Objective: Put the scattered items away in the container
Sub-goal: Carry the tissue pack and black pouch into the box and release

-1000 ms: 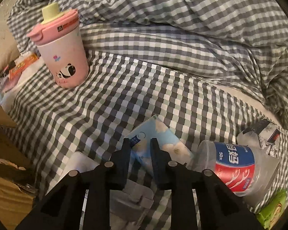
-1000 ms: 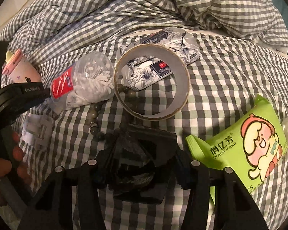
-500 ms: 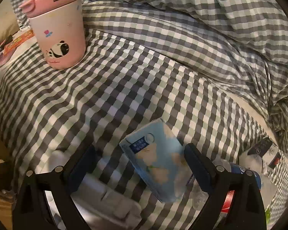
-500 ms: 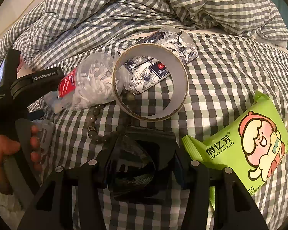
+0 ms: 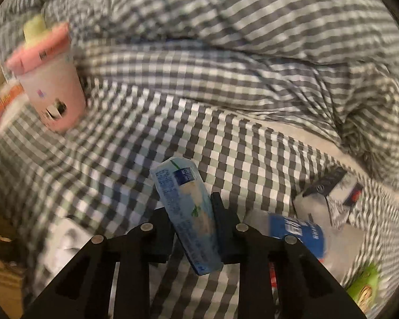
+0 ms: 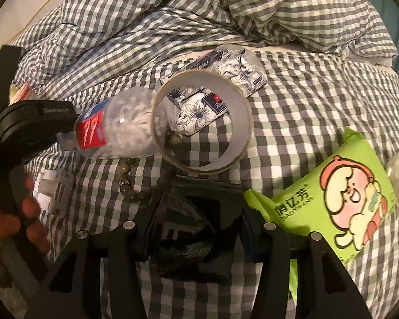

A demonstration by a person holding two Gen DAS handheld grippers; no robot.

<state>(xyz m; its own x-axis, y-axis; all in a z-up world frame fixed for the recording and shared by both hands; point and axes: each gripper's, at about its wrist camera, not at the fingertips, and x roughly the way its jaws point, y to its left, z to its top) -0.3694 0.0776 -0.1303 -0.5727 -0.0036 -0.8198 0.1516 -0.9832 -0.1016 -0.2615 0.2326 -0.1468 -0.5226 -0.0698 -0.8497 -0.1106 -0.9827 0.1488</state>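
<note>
My left gripper [image 5: 191, 210] is shut on a light blue tissue pack [image 5: 186, 212] and holds it tilted above the checked bedsheet. A pink panda cup [image 5: 50, 85] stands at far left. My right gripper [image 6: 196, 212] holds a dark shiny object [image 6: 183, 231] between its fingers, over a bead bracelet [image 6: 130, 183]. Ahead lie a tape ring [image 6: 202, 122], a clear bottle with a red label [image 6: 114, 127], a floral tissue pack [image 6: 226, 66] and a green wipes pack [image 6: 340, 199]. The left gripper's body [image 6: 32, 122] shows at left in the right wrist view.
A rumpled checked duvet [image 5: 252, 40] fills the back. A white plastic piece [image 6: 53, 191] lies on the sheet at left. A cardboard box edge [image 5: 0, 279] sits at lower left. A bottle [image 5: 300, 234] and the floral pack [image 5: 332, 194] lie to the right.
My left gripper opened wide around the blue tissue pack, then shut on it and lifted it; the view is blurred by motion. My right gripper has stayed still with its dark object.
</note>
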